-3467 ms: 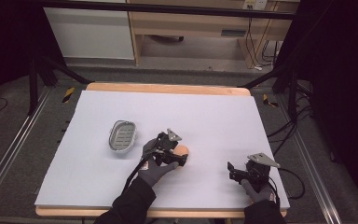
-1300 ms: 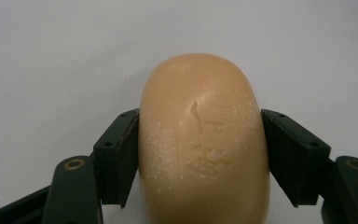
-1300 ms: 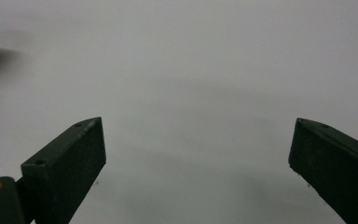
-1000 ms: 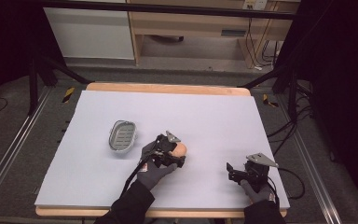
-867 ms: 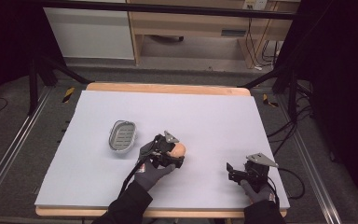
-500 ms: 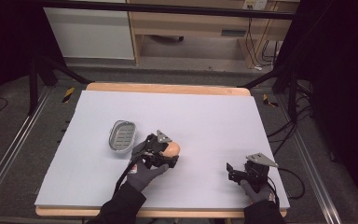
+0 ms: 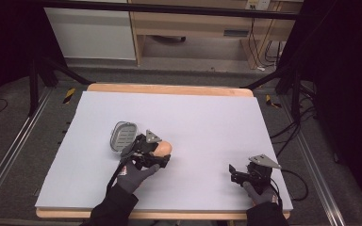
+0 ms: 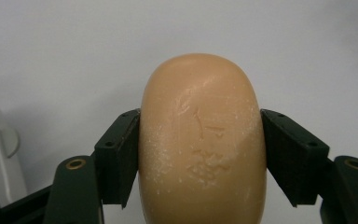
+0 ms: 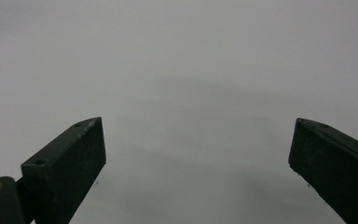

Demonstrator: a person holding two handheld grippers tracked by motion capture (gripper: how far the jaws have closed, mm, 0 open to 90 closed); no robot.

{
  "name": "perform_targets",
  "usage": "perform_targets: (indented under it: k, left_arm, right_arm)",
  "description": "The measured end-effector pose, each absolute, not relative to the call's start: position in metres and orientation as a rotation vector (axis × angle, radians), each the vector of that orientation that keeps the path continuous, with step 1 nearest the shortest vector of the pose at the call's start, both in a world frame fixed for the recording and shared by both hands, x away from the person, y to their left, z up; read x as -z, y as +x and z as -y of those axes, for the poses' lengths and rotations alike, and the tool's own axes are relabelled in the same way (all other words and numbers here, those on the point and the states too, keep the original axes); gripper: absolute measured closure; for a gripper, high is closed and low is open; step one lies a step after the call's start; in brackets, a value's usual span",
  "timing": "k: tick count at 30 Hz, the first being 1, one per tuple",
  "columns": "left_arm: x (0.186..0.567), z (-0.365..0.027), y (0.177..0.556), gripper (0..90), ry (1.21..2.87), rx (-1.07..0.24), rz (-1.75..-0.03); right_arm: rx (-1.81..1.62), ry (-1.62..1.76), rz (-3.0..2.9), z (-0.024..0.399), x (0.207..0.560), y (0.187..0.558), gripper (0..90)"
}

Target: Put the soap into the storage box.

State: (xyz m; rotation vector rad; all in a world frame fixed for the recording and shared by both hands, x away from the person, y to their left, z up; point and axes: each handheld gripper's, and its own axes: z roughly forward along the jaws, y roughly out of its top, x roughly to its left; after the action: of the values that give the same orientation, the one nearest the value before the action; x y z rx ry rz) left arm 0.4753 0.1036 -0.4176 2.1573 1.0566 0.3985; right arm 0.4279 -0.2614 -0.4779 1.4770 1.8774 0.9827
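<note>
Soap dish [image 7: 122, 136]: grey, oval, ribbed, resting on the white table cover [image 7: 207, 117] left of centre. Left gripper [image 7: 162, 153]: held in a gloved hand just right of the dish, jaws clamped against both flanks of the soap bar [image 8: 203, 140]. Bar: tan, rounded, surface scuffed with pale crumbs. Right gripper [image 7: 232, 173]: low near the table's front right, jaws spread wide, nothing between them.
</note>
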Motion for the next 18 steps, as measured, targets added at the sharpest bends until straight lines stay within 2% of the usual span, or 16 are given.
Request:
perform_targets:
  k: [18]
  left_arm:
    - [0.413, -0.14, 0.472, 32.1, 2.111, -0.428, -1.117]
  right_arm:
    - [-0.985, 1.469, -1.882, 0.261, 0.478, 0.428, 4.1]
